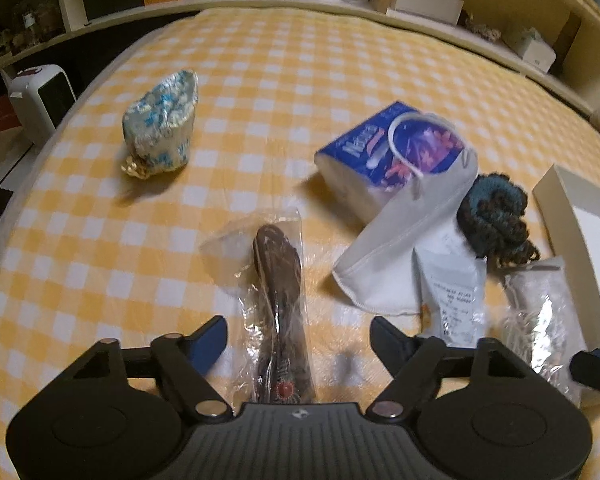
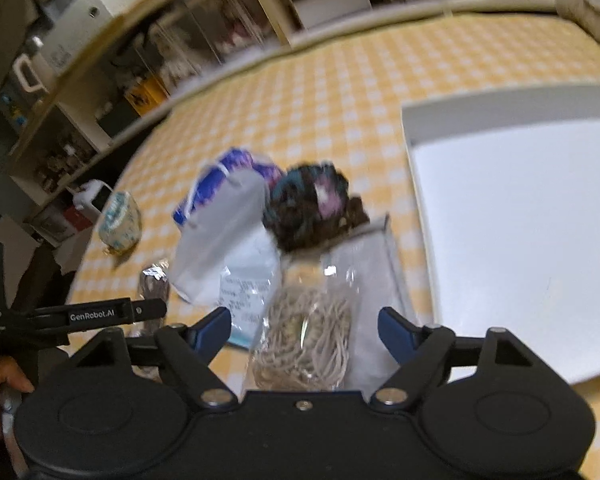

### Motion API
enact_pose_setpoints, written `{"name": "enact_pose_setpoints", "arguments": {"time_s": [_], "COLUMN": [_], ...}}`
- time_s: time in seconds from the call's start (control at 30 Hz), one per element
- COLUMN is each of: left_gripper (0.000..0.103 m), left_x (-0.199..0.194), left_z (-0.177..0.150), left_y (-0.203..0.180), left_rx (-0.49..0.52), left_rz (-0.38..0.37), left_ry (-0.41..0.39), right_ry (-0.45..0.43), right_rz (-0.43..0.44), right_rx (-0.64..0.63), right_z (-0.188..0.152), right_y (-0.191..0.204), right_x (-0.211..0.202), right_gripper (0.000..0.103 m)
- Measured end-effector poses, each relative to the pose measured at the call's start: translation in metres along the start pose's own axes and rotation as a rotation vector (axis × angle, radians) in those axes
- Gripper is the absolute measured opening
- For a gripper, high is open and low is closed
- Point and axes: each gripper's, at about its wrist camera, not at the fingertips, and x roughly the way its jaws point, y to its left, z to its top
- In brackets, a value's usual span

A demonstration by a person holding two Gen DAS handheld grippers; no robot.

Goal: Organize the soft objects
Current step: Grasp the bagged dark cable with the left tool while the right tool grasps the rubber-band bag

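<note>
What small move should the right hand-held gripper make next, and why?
Probably ease the right hand-held gripper down and close on the clear plastic bag of beige string. The bag lies between its open pads, untouched, and the shallow white box sits just beside it.

Glossy crinkled plastic bag (image 1: 276, 292) — matt (fleecy) checked cloth (image 1: 260, 92).

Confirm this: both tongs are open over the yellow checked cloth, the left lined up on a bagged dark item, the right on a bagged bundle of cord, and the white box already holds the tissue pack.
One error: the white box is empty in the right wrist view. The tissue pack lies on the cloth. The rest stands.
</note>
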Motion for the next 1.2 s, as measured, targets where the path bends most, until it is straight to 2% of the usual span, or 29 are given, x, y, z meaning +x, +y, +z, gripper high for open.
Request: {"name": "enact_pose_setpoints", "arguments": {"time_s": [0.07, 0.2, 0.4, 0.47, 0.53, 0.57, 0.83, 1.0, 1.2], "left_gripper": [0.072, 0.068, 0.057, 0.052, 0.049, 0.045, 0.032, 0.030, 0.030], "left_x": [0.006, 0.015, 0.022, 0.023, 0.023, 0.023, 0.020, 0.014, -0.011], "left_z": [-0.001, -0.001, -0.001, -0.001, -0.001, -0.001, -0.003, -0.004, -0.001], "left_y": [-0.002, -0.004, -0.002, -0.002, -0.003, -0.004, -0.002, 0.003, 0.008], "left_rx": [0.008, 0.016, 0.013, 0.011, 0.018, 0.022, 0.009, -0.036, -0.100], "left_rz": [0.008, 0.015, 0.031, 0.029, 0.020, 0.020, 0.038, 0.044, 0.007], "left_ry": [0.018, 0.041, 0.052, 0.054, 0.053, 0.055, 0.050, 0.025, -0.069], "right_ry": [0.020, 0.027, 0.019, 0.023, 0.026, 0.028, 0.036, 0.005, -0.088], "right_rz": [-0.018, 0.004, -0.070, -0.092, -0.116, -0.120, -0.063, -0.031, 0.013], "right_rx": [0.008, -0.028, -0.073, -0.081, -0.089, -0.086, -0.098, -0.115, -0.125], "right_z": [-0.006, -0.015, -0.018, -0.019, -0.020, -0.020, -0.022, -0.018, -0.005], "right_y": [0.005, 0.019, 0.032, 0.031, 0.029, 0.028, 0.022, 0.022, 0.018], "right_x": [0.011, 0.021, 0.034, 0.036, 0.037, 0.036, 0.029, 0.018, -0.005], "right_gripper": [0.081, 0.081, 0.081, 0.078, 0.066, 0.065, 0.048, 0.046, 0.046]}}
